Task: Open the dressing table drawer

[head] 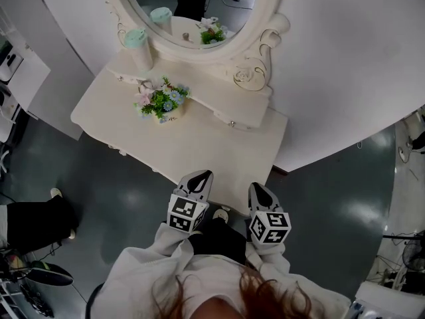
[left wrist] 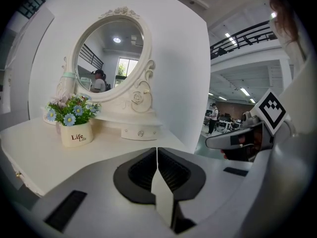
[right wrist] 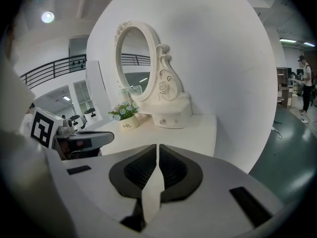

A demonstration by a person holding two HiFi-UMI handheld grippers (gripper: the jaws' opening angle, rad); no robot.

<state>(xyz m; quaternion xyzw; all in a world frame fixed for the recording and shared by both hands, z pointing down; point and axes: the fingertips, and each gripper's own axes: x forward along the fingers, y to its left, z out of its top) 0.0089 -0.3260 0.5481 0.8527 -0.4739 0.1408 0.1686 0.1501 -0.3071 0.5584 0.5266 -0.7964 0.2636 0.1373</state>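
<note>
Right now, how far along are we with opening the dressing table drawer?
Done: nothing; the small drawer under the mirror sits closed. In hand: left gripper and right gripper hover at the table's near edge, jaws together, empty. Left: reach its knob, grip, pull.

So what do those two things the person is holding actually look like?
The left gripper and right gripper are pale grey shells, their jaws lined with black ribbed pads. Each carries a cube of black-and-white square markers. The person wears pale long sleeves.
</note>
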